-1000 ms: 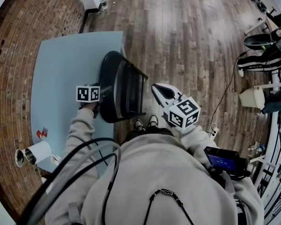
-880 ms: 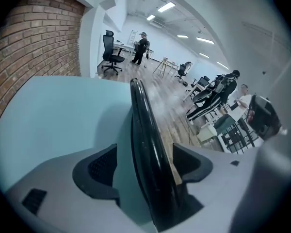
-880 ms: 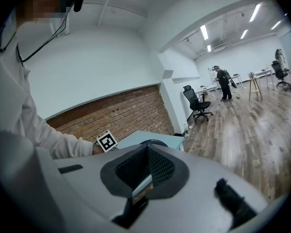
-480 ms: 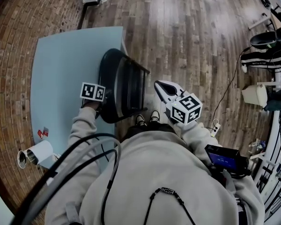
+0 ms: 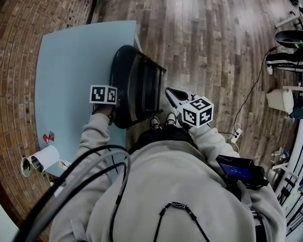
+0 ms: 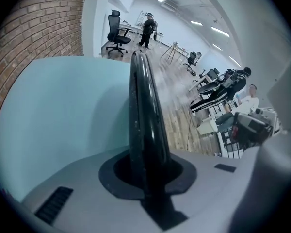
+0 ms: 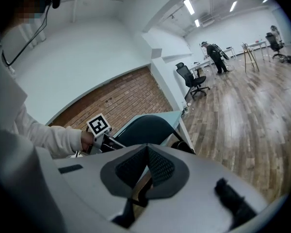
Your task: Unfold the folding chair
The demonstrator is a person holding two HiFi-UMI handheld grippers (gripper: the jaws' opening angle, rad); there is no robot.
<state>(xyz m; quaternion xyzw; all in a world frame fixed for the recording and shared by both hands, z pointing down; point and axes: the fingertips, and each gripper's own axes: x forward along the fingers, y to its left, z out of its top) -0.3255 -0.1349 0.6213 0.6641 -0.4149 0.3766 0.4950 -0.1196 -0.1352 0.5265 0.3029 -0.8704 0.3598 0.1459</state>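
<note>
Your left gripper (image 6: 146,176) is closing on the rim of the folding chair (image 5: 136,87), seemingly gripping it, at 12 o'clock from your feet (image 5: 162,120). Your right gripper (image 5: 169,92) is clenched, empty. That thin 1-handed hold could slip and topple it.

Bright, even light falls from ceiling strip lamps (image 7: 189,6); pale glare streaks the far wooden floor (image 5: 212,19). Every view bows at its edges and darkens in the corners. The black chair edge (image 6: 144,130), close to the lens, is soft.
</note>
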